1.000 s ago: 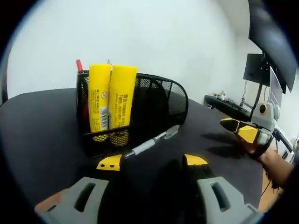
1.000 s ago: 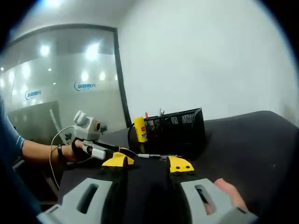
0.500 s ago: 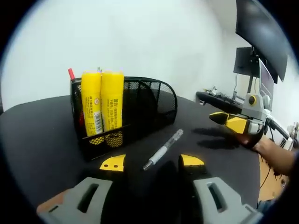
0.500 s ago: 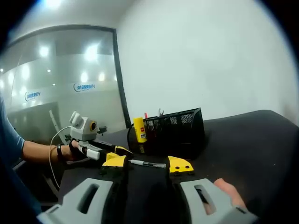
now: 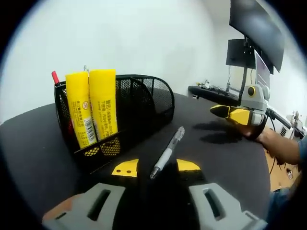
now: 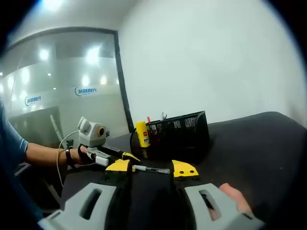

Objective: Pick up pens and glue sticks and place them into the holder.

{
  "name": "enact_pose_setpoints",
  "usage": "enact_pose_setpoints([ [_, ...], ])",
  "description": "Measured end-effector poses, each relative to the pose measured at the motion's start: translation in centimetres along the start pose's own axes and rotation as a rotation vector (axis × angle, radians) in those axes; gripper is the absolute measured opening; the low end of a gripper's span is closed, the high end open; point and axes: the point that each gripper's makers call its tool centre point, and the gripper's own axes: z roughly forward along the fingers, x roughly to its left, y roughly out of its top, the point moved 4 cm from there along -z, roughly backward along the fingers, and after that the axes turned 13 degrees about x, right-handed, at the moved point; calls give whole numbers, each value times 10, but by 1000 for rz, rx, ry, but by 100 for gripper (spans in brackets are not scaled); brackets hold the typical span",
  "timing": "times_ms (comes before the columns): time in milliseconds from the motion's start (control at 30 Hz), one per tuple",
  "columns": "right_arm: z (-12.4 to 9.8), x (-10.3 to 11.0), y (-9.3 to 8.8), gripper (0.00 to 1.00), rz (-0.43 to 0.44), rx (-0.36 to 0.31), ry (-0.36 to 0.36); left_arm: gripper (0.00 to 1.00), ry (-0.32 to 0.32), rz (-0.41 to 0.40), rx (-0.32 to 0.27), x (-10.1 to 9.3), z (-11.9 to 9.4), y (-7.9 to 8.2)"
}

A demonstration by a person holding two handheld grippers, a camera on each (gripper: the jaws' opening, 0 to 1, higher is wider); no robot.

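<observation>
- In the left gripper view, the left gripper [image 5: 156, 167] has its two yellow-tipped jaws apart, and nothing is held between them.
- A pen [image 5: 166, 158] lies flat on the black table [image 5: 225, 163]; its near tip is in the gap between these jaws, and I cannot tell if it touches them.
- Just behind the left jaw stands the black mesh holder [image 5: 144, 105]. The pen lies beside its front wall, apart from it.
- Two yellow glue sticks [image 5: 91, 112] stand upright in the left compartment of the holder. Their lower ends are seen only through the mesh.
- A red-capped pen [image 5: 55, 77] rises behind them; most of it is hidden.
- To the right, the table is open up to its edge, where the right gripper [image 5: 230, 112] hovers with a hand behind it.
- In the right gripper view, the right gripper [image 6: 151, 167] also has its jaws apart and empty. A fingertip [image 6: 230, 194] shows at the lower right.
- The pen [image 6: 151, 168] lies across the gap past them, with the holder [image 6: 177, 134] farther back.
- The printing on the glue sticks is too small to read.
</observation>
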Motion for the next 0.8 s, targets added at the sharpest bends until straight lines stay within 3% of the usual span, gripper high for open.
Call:
enact_pose_setpoints([
  [67, 0, -1, 0, 28, 1, 0, -1, 12, 7, -5, 2, 0, 0, 1],
  [500, 0, -1, 1, 28, 9, -5, 1, 5, -36, 61, 17, -9, -6, -1],
  [800, -1, -2, 1, 28, 20, -11, 4, 4, -66, 96, -5, -22, -35, -1],
])
